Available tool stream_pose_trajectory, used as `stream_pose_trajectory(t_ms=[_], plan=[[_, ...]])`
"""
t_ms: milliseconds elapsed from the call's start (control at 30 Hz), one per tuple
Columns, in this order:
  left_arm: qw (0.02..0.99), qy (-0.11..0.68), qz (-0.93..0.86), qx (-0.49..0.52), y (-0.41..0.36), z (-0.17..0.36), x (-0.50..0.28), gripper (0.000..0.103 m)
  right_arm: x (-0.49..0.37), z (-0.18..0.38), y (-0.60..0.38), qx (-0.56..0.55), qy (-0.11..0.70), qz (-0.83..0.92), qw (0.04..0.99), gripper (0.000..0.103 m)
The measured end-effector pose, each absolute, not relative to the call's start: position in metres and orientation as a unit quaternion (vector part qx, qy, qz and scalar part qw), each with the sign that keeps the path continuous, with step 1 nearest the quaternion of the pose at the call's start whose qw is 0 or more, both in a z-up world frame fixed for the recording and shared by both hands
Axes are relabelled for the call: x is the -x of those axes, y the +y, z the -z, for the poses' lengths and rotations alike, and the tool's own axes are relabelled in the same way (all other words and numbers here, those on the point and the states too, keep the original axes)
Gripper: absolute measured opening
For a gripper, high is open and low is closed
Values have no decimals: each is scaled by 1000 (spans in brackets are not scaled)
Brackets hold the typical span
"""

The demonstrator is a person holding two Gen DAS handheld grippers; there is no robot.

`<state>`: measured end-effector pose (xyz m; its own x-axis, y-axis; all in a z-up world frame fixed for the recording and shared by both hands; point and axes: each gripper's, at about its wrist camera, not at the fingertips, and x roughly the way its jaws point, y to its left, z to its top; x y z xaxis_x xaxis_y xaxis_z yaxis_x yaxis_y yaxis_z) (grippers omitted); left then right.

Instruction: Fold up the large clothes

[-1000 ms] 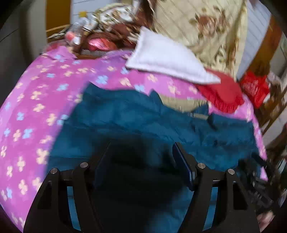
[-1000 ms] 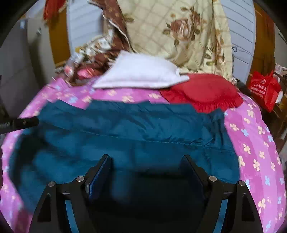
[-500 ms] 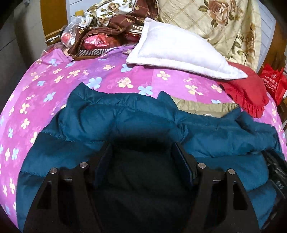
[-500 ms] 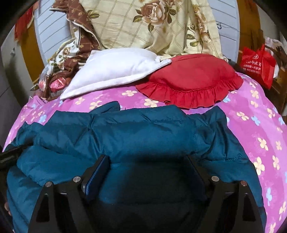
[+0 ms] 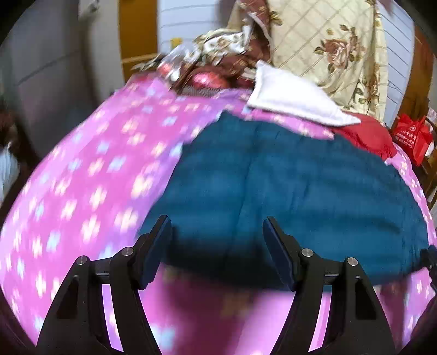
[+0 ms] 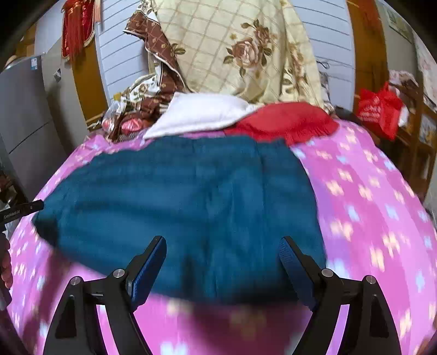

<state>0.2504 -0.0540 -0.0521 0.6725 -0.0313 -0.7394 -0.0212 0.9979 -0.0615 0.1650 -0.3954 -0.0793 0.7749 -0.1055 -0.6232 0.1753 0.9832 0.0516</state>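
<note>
Left gripper (image 5: 217, 228) and right gripper (image 6: 222, 247) both gape wide, released, above the teal quilted puffer jacket (image 5: 286, 191). Only the right view shows red hanging tassels (image 6: 77, 26).

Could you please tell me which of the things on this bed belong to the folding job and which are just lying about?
Belonging to the job:
teal jacket
left gripper
right gripper

Just lying about:
white pillow
red cushion
floral quilt
red bag

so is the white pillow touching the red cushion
Touching. The right wrist view shows the white pillow with its corner lying over the edge of the red cushion, no gap between them.
</note>
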Motion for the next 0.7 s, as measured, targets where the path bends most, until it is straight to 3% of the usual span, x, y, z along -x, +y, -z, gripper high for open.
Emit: stream_pose_trajectory(t_ms=[267, 467, 700], plan=[[918, 388, -60, -52, -63, 74, -151, 70, -79, 89, -376, -123, 328, 67, 934, 82], [929, 369, -20, -3, -71, 55, -76, 70, -28, 95, -349, -157, 332, 52, 929, 82], [928, 372, 6, 23, -79, 36, -43, 70, 12, 102, -334, -171, 342, 57, 922, 82]])
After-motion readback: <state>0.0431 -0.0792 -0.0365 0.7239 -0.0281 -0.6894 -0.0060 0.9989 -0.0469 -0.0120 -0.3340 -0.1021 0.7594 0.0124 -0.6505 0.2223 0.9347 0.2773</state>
